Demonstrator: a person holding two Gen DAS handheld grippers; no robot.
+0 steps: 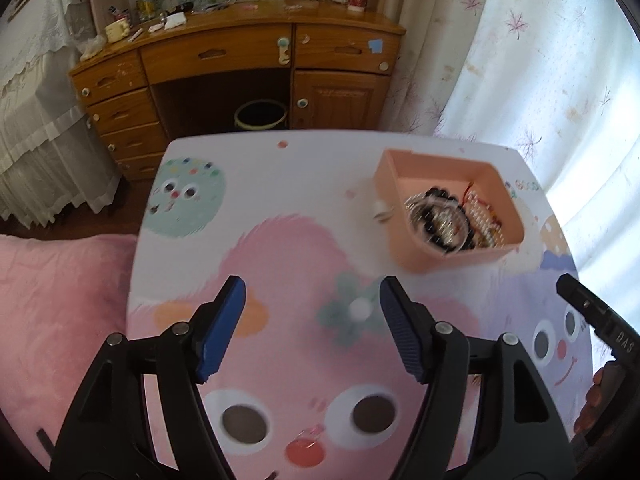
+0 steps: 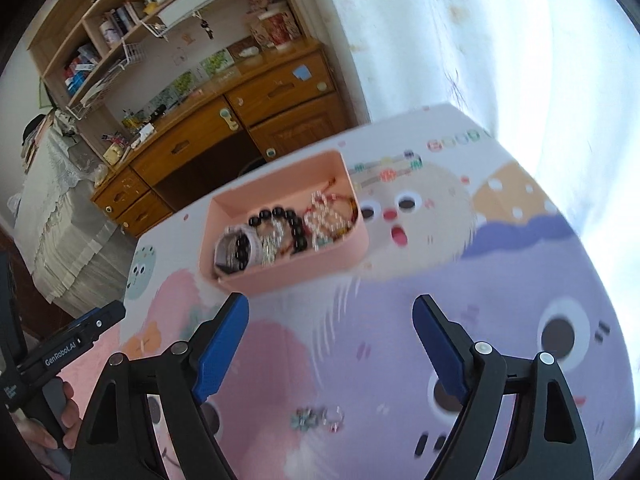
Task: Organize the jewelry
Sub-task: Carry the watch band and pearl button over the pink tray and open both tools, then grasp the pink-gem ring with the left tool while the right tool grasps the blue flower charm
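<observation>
A pink box (image 1: 416,248) sits on the cartoon-printed table (image 1: 280,208) at the far right. It holds a black bead bracelet (image 2: 296,224), pearl strands (image 2: 324,216) and a silver bangle (image 2: 236,250). A small ring-like piece (image 1: 380,210) lies just left of the box. A pale bead (image 1: 358,308) lies on the table between my left gripper's (image 1: 312,312) open fingers. My right gripper (image 2: 330,330) is open and empty in front of the box (image 2: 304,272). Two small rings or earrings (image 2: 320,418) lie on the table below it.
A wooden desk (image 1: 248,56) with drawers and clutter stands beyond the table, with a bin (image 1: 261,115) under it. A pink cushion (image 1: 60,320) lies at the left. Curtains (image 1: 540,60) hang at the right. The right gripper's body (image 1: 600,320) shows at the table's right edge.
</observation>
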